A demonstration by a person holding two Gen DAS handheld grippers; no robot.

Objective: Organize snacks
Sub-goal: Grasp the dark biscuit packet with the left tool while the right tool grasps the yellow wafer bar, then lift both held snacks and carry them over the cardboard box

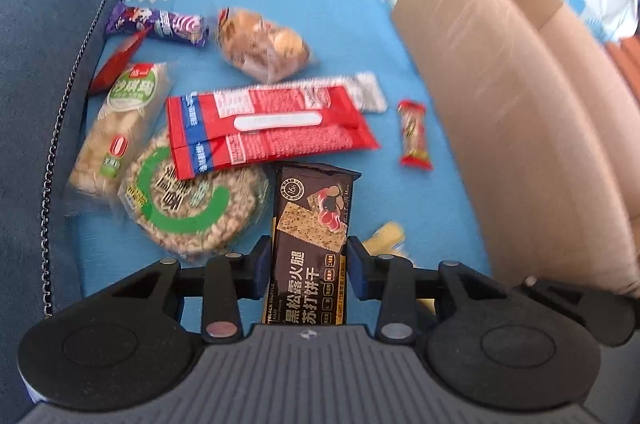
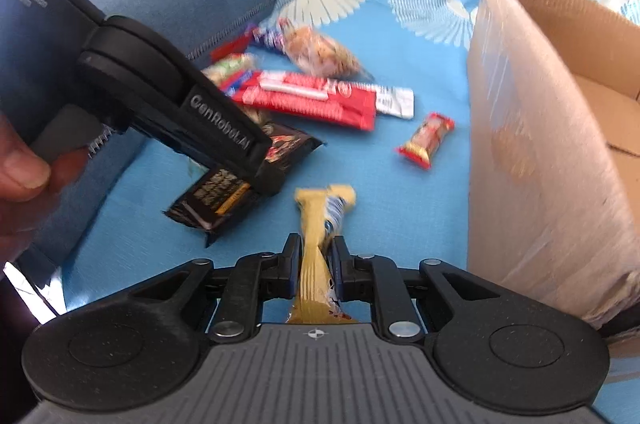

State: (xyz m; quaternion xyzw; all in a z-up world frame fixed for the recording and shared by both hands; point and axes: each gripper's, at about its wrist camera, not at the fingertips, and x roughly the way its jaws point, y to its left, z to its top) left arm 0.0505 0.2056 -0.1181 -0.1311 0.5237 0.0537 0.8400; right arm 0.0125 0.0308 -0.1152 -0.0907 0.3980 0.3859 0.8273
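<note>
— Snacks all over the blue patterned cover (image 1: 352, 23), see them? What's the left gripper (image 1: 307, 266) got?

— Its blue pads are closed on a dark brown cracker packet (image 1: 310, 244), pinching it at the long sides. Glossy wrapper, a speckled square cracker pictured, Chinese lettering, "Black Truffle Ham" in small print.

— And the right gripper (image 2: 316, 266)?

— Squeezed narrow around a yellow wrapped snack (image 2: 314, 252), crimped ends, a bit of blue and white near the far end. The wrapper is pinched in at the middle.

— What lies loose?

— A big red packet (image 1: 268, 127) with a white strip, partly over a round puffed-grain cake with a green ring (image 1: 188, 199). Beside that, a pale bar in clear wrap with a green label (image 1: 120, 127). Farther off, a purple packet (image 1: 160, 25) and a clear bag of brown bits (image 1: 262, 43). A small red candy (image 1: 414, 135) sits alone near the cardboard box (image 1: 500, 127).

— The box?

— Open-topped, to the right of the snacks.
</note>
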